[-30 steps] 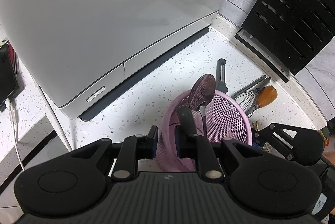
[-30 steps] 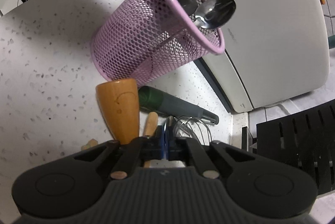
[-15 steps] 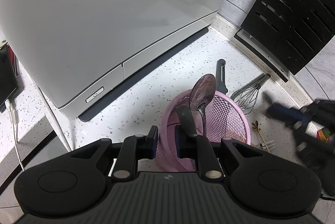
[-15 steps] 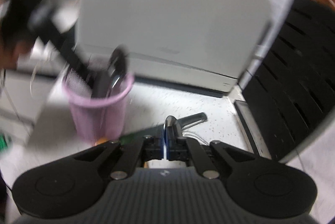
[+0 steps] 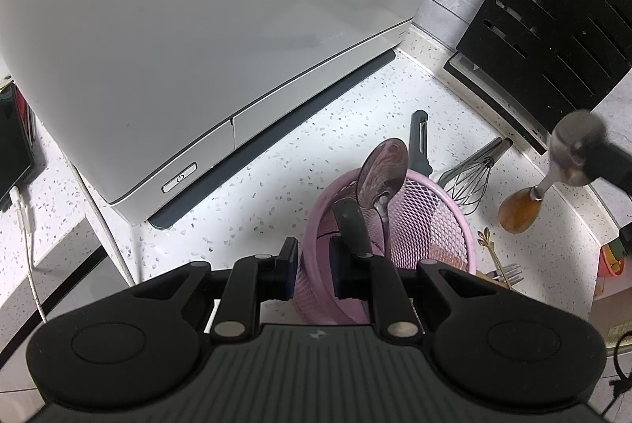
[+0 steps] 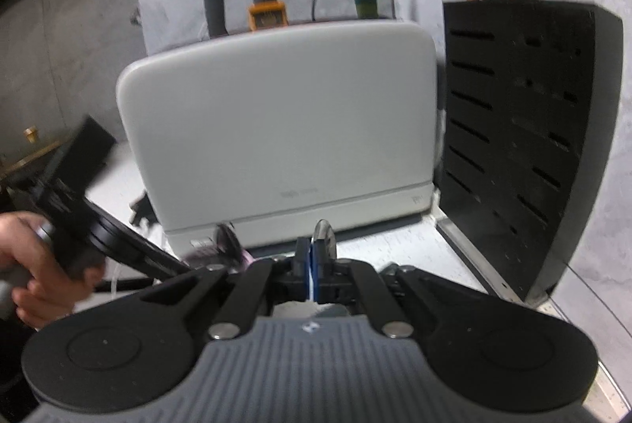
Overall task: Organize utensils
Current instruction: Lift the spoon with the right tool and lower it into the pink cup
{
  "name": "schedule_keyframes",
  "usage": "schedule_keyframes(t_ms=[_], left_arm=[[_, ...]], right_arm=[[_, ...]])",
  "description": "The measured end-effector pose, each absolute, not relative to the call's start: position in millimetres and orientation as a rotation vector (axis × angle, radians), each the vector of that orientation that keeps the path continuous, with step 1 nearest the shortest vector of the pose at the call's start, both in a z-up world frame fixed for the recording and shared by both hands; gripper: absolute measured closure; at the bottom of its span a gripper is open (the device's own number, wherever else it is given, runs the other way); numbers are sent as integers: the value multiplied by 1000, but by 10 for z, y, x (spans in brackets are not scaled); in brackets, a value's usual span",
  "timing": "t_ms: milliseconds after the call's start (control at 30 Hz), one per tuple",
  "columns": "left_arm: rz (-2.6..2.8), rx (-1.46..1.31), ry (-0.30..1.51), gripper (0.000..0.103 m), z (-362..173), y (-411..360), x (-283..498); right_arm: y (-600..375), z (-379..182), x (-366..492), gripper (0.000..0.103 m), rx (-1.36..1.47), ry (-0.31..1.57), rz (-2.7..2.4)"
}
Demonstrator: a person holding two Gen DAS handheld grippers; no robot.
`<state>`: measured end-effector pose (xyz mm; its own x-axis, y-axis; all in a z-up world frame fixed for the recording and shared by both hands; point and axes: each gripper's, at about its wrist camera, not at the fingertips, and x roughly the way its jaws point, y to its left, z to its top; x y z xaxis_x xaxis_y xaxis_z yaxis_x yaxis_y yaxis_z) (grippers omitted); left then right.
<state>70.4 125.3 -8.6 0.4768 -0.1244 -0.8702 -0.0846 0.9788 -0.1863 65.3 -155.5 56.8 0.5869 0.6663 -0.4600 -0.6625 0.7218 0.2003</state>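
Note:
A pink mesh cup (image 5: pixel 418 217) stands on the speckled counter with a metal spoon (image 5: pixel 383 166) and a dark-handled utensil (image 5: pixel 351 221) inside. My left gripper (image 5: pixel 314 267) is shut on the cup's near rim. A wooden-handled utensil (image 5: pixel 519 213) with a round metal head hangs in the air right of the cup, handle down. My right gripper (image 6: pixel 312 265) is shut on that metal head (image 6: pixel 323 233), and it shows blurred in the left wrist view (image 5: pixel 604 162). In the right wrist view the cup (image 6: pixel 225 257) is a blur at lower left.
A whisk (image 5: pixel 470 178), a dark peeler (image 5: pixel 418 142) and a small gold fork (image 5: pixel 501 265) lie on the counter behind and right of the cup. A white appliance (image 5: pixel 197 28) fills the back. A black slotted block (image 5: pixel 553 8) stands at right. A hand (image 6: pixel 35 265) holds the left gripper.
The right gripper has lifted the wooden-handled utensil off the counter, risen and rolled, so its view now faces the appliance. The left gripper and the cup have stayed put.

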Motion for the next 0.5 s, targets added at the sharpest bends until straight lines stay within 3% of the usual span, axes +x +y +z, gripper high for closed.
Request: schedule_keyframes(t_ms=[500], left_arm=[[-32,-243,1089,85,-114,1280,721]], right_arm=[[-1370,1122,510,103,319,413,966]])
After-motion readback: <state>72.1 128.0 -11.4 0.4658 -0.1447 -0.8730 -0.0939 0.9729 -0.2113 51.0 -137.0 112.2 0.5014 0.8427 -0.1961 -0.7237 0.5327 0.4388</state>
